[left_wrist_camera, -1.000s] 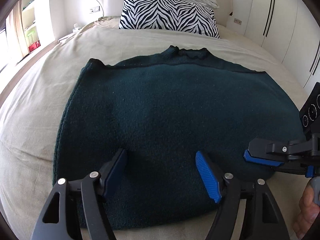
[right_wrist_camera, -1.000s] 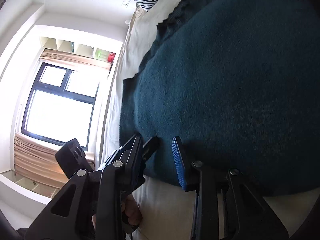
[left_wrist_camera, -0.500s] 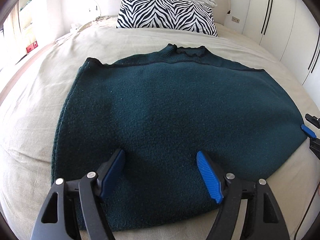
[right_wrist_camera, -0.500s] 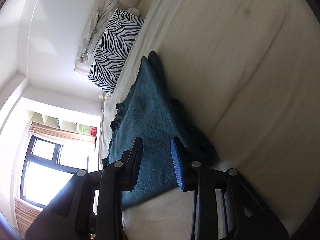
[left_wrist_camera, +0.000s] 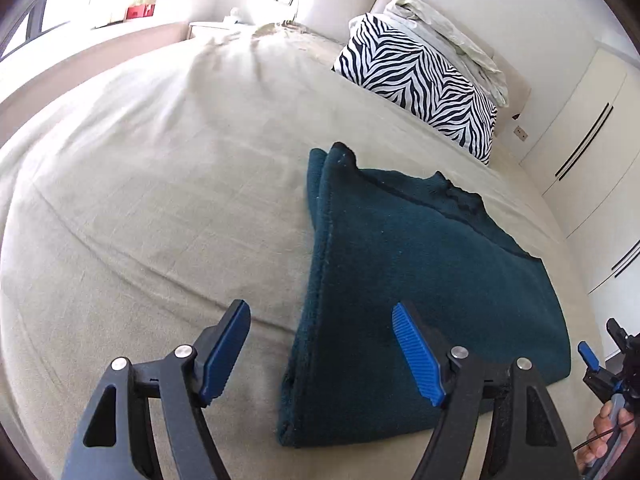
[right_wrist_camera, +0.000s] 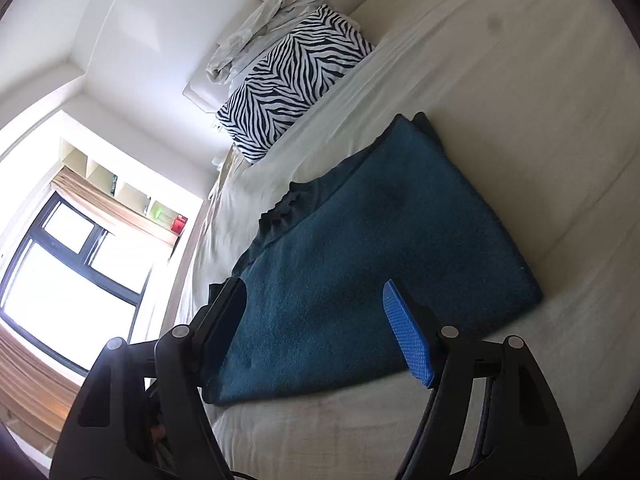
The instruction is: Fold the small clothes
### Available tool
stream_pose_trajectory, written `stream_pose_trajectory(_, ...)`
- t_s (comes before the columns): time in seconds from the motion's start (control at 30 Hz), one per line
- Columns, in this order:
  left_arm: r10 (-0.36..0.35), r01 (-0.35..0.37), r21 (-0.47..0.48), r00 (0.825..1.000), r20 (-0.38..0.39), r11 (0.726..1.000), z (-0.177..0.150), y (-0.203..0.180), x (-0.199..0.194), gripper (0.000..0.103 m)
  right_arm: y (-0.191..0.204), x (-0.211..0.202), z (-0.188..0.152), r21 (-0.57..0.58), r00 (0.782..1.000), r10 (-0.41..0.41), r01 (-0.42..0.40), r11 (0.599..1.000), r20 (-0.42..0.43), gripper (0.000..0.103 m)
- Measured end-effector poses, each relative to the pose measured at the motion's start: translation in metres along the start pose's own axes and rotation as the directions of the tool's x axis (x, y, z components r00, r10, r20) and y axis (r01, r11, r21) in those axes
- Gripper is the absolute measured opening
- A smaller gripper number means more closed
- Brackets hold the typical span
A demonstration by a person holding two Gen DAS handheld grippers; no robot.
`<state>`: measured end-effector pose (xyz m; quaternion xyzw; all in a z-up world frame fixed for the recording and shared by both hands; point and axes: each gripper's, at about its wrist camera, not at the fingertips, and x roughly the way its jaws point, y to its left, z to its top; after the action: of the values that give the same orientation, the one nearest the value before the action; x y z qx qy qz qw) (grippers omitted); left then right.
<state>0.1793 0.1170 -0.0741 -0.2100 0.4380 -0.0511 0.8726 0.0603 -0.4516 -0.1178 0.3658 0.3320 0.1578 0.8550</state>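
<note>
So, one dark teal sweater point(left_wrist_camera: 420, 280) lies flat on the beige bed point(left_wrist_camera: 160, 200), folded in on itself with doubled edges showing at its near left side, collar toward the headboard. One zebra-print pillow point(left_wrist_camera: 420, 80) sits at the head of the bed, and one rumpled pale sheet point(left_wrist_camera: 448, 28) is heaped on top of it. Two grippers are in play.

Left gripper point(left_wrist_camera: 320, 352) hangs above the sweater's near left edge, angled down at the bed. Its jaws stand wide apart with nothing pinched: one blue pad over bare bedding, the other over the knit, and the folded edge runs between them. No contact that I can make out.

Right gripper point(right_wrist_camera: 316, 332), seen in its own view, is tilted on its side over the near end of the sweater. Its jaws have just been opening, and they now stand spread with only fabric seen beyond the gap, nothing clamped. From the left wrist view, a bit of it pokes in at the far right edge, just off the sweater's right corner, with a hand point(left_wrist_camera: 604, 432) wrapped on the handle below it.

One window point(right_wrist_camera: 60, 280) glows bright past the bed's far side, and white wardrobe doors point(left_wrist_camera: 592, 128) line the other wall.
</note>
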Motion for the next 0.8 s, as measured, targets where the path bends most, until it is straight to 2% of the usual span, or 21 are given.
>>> stream_pose_trajectory(0.07, -0.064, 0.060, -0.069, 0.996, -0.055, 0.996, 0.003, 0.016, 0.012, 0.075, 0.015, 0.017, -0.004, -0.017, 0.998, 0.040, -0.040, 0.999, -0.042, 0.071)
stream_pose_trajectory(0.17, -0.107, 0.100, -0.080, 0.990, -0.090, 0.992, 0.006, 0.019, 0.020, 0.075, 0.036, 0.044, -0.011, -0.053, 0.991, 0.076, -0.082, 0.995, -0.110, 0.071)
stream_pose_trajectory(0.27, -0.216, 0.198, -0.133, 0.967, -0.135, 0.971, 0.010, 0.018, 0.030, 0.075, 0.056, 0.069, -0.017, -0.068, 0.981, 0.105, -0.117, 0.991, -0.164, 0.071)
stream_pose_trajectory(0.43, -0.273, 0.238, -0.184, 0.941, -0.200, 0.954, 0.013, 0.017, 0.041, 0.073, 0.077, 0.101, -0.018, -0.069, 0.962, 0.159, -0.178, 0.982, -0.221, 0.071)
stream_pose_trajectory(0.53, -0.363, 0.297, -0.266, 0.899, -0.246, 0.917, 0.012, 0.019, 0.048, 0.062, 0.087, 0.120, -0.018, -0.067, 0.948, 0.172, -0.196, 0.978, -0.268, 0.071)
stream_pose_trajectory(0.67, -0.370, 0.299, -0.264, 0.886, -0.279, 0.917, 0.012, 0.014, 0.054, 0.059, 0.097, 0.148, -0.016, -0.040, 0.926, 0.190, -0.214, 0.976, -0.326, 0.071)
stream_pose_trajectory(0.7, -0.371, 0.298, -0.272, 0.885, -0.280, 0.915, 0.013, 0.016, 0.055, 0.053, 0.101, 0.155, -0.015, -0.038, 0.922, 0.190, -0.215, 0.976, -0.338, 0.071)
stream_pose_trajectory(0.8, -0.400, 0.317, -0.298, 0.874, -0.276, 0.900, 0.014, 0.021, 0.060, 0.014, 0.108, 0.179, -0.013, -0.028, 0.910, 0.191, -0.216, 0.976, -0.369, 0.071)
